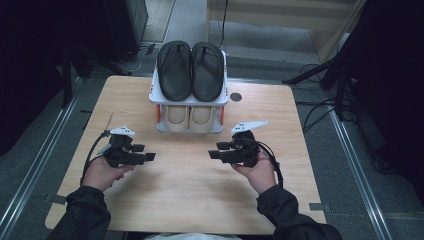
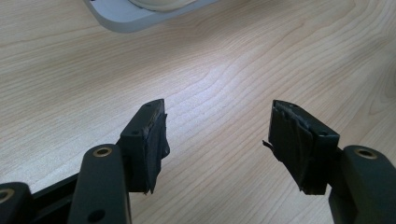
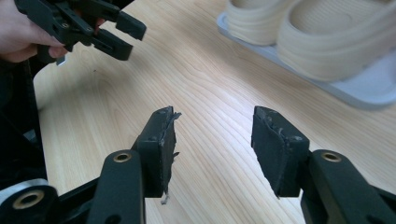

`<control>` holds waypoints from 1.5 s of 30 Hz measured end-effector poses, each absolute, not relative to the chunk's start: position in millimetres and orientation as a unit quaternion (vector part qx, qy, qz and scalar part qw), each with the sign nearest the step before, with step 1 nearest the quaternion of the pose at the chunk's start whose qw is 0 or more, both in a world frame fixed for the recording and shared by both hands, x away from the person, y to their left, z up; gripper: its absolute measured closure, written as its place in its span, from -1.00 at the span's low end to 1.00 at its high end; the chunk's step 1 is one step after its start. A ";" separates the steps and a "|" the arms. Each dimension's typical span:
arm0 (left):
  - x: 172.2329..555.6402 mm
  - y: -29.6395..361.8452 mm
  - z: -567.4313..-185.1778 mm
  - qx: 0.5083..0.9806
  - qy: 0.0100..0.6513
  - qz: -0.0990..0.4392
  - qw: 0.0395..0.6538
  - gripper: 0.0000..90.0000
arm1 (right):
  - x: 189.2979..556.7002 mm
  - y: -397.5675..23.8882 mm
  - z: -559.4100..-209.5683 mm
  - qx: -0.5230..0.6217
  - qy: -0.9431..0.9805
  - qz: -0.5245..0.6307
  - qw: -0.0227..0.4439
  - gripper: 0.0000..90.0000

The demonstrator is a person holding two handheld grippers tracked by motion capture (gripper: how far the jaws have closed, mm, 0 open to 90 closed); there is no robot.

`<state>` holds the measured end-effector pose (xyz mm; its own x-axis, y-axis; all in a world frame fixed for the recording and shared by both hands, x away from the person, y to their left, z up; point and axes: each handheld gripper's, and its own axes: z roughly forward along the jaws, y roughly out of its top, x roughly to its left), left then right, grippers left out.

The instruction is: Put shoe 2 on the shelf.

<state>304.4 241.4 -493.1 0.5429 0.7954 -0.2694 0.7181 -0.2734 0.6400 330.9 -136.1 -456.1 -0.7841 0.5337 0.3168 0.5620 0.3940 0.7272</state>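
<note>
A small two-shelf shoe rack (image 1: 190, 102) stands at the far middle of the counter (image 1: 190, 200), and everything else is best placed against it. On its top shelf lies a pair of black sandals (image 1: 191, 70), side by side, toes pointing away from the person. On the lower shelf, under them, sits a pair of cream slippers (image 1: 190, 117), heels toward the person.

The left tongs (image 1: 148, 157) hover in front of the rack and to its left, the right tongs (image 1: 213, 154) in front of it and to its right; the two point at each other across bare wood. In the left gripper view the left tongs (image 2: 217, 140) stand wide open with nothing between the pads, only wood grain and a corner of the rack's base (image 2: 126, 16) beyond. The right tongs (image 3: 212, 142) are likewise wide open and empty, with the cream slippers (image 3: 317, 37) on the rack just ahead and to the side.

This looks like the approach step: nothing is gripped yet, and both pairs rest untouched on the rack. The next move likely calls for turning one set of tongs toward the rack and lining the pads over a slipper's edge or a sandal's strap before closing.
</note>
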 end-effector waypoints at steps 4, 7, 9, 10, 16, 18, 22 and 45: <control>304.5 241.4 -493.2 0.797 0.475 0.051 0.370 -0.17 | 330.2 -147.7 -462.9 -0.334 -0.831 -0.444 0.006 0.12; 304.8 241.1 -493.1 0.797 0.474 0.051 0.370 -0.17 | 330.3 -153.8 -465.9 -0.341 -0.827 -0.446 0.002 0.12; 305.0 240.4 -493.0 0.798 0.472 0.048 0.370 -0.17 | 329.3 -157.2 -468.2 -0.343 -0.824 -0.450 -0.004 0.13; 305.3 240.0 -493.0 0.799 0.470 0.048 0.370 -0.17 | 329.0 -158.8 -469.5 -0.345 -0.825 -0.448 -0.008 0.13; 304.9 239.5 -492.8 0.800 0.470 0.047 0.371 -0.17 | 331.9 -169.4 -480.1 -0.360 -0.821 -0.442 -0.015 0.12; 305.3 240.2 -492.2 0.796 0.474 0.044 0.374 -0.18 | 333.6 -171.9 -481.0 -0.366 -0.821 -0.439 -0.016 0.12; 306.3 239.6 -492.0 0.794 0.476 0.039 0.376 -0.20 | 336.3 -176.2 -478.5 -0.375 -0.811 -0.448 -0.021 0.10; 307.6 236.0 -496.9 0.802 0.475 0.032 0.360 -0.27 | 341.5 -180.9 -481.9 -0.388 -0.805 -0.447 -0.018 0.07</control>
<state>307.6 236.0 -496.9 0.5467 0.7854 -0.2903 0.7389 -0.2894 0.6085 341.5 -180.9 -481.9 -0.6980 0.6417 0.3179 0.6090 0.2982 0.7350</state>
